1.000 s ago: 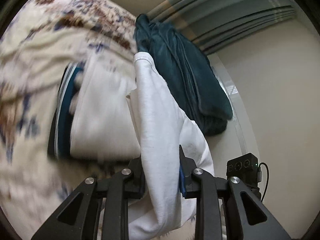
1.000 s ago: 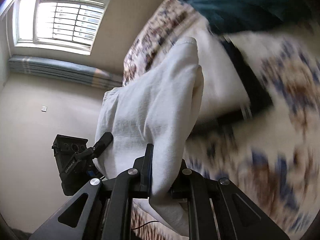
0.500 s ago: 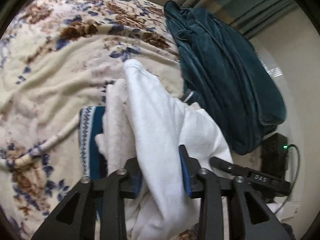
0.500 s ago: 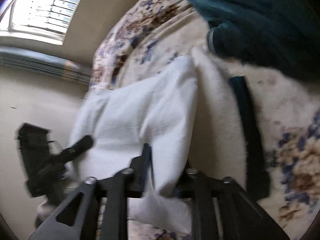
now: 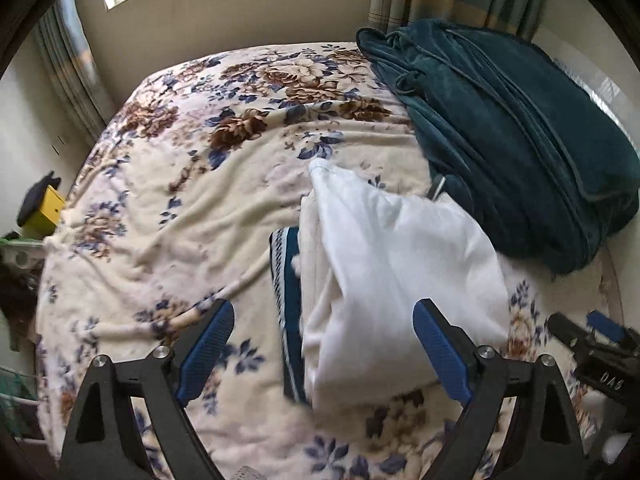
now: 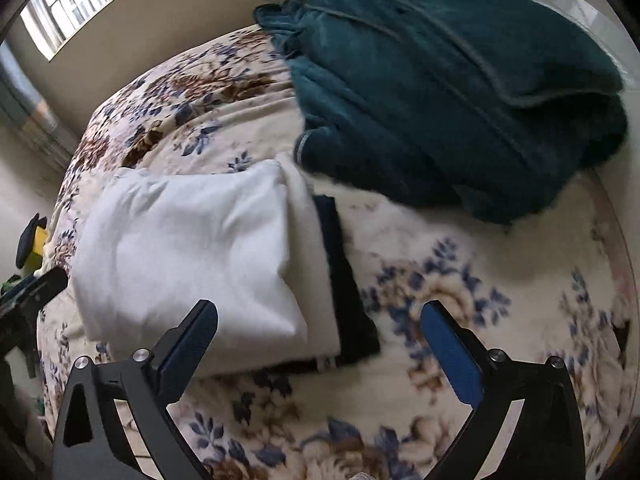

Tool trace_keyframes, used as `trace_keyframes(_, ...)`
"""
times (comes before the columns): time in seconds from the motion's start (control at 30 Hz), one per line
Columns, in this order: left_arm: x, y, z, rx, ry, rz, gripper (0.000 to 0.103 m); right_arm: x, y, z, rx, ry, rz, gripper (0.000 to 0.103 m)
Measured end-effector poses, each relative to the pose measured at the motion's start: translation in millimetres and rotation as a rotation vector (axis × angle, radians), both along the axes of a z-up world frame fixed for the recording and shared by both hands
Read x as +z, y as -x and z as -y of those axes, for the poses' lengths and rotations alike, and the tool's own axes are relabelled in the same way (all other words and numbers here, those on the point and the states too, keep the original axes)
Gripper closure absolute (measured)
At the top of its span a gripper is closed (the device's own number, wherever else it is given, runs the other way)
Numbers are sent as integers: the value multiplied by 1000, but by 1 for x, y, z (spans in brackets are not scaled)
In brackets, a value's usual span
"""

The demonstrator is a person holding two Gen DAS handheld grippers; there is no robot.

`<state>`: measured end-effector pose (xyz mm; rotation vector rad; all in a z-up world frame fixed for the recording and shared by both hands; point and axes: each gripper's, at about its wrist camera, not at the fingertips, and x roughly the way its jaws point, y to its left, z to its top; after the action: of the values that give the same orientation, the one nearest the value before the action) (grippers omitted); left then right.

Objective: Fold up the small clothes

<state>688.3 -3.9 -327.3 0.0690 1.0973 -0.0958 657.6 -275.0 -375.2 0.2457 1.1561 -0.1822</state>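
Both tongs [image 5: 322,344] [image 6: 318,340] are spreading apart, gripping nothing; the white shirt [image 6: 188,248] is lying soft and floppy, best pinched at its corners.

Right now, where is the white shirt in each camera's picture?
Left wrist view: the white shirt lies right of the middle, on top of a small pile, reaching down between the open fingers.
Right wrist view: the white shirt lies left of the middle, above the left finger.
Shared landmark: the dark green blanket is heaped on the flowered bed cover, at the upper right in both.
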Motion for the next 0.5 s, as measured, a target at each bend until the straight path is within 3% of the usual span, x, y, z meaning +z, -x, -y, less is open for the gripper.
trace_keyframes(0.23, 53, 53, 4, -6, -16, 22, 11, 90, 63, -2, -16, 99, 78, 0)
trace_keyframes(0.5, 135, 126, -2, 4, 7, 118, 11, 198, 150, -23, 18, 155, 185, 0)
